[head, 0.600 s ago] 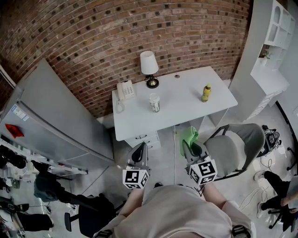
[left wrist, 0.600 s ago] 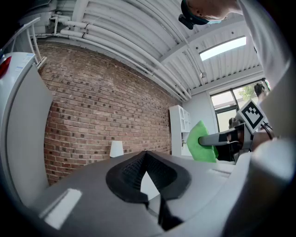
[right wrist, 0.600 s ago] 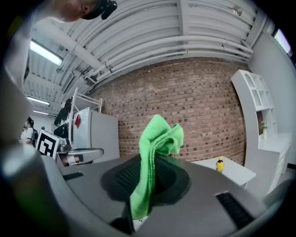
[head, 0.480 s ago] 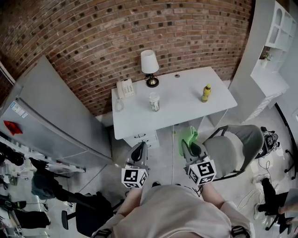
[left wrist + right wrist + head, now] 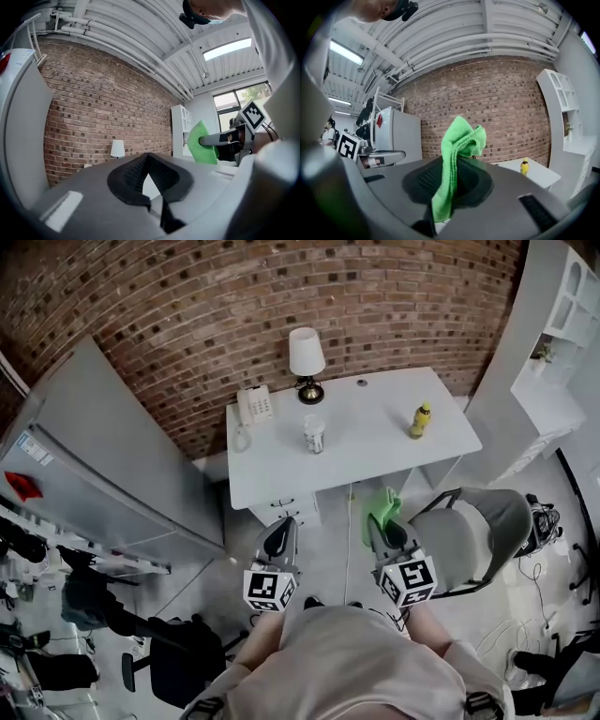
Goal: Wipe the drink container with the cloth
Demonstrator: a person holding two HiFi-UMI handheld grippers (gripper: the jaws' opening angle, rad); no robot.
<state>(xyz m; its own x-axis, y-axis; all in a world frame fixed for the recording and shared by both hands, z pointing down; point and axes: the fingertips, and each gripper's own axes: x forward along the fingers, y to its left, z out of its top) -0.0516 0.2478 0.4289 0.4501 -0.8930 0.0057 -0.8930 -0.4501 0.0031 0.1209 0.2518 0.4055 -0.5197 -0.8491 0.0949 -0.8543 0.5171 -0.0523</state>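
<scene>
Green cloth (image 5: 461,136) pinched in the right claw (image 5: 457,164) — left claw (image 5: 149,161) closed, empty. Yellow bottle (image 5: 420,419) stands on the white table (image 5: 366,442).

I could read no text anywhere. The sticker (image 5: 32,449) on the fridge (image 5: 103,460) and the labels on the cup (image 5: 314,434) and yellow bottle (image 5: 419,420) were too small.

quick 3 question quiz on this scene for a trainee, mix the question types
1. Which gripper holds the green cloth?
2. True or false: the yellow bottle stands on the white desk, right of the cup.
3. The left gripper is: A) shut on nothing B) wide open C) shut on the cloth

Key: 1) the right gripper; 2) true; 3) A
</scene>
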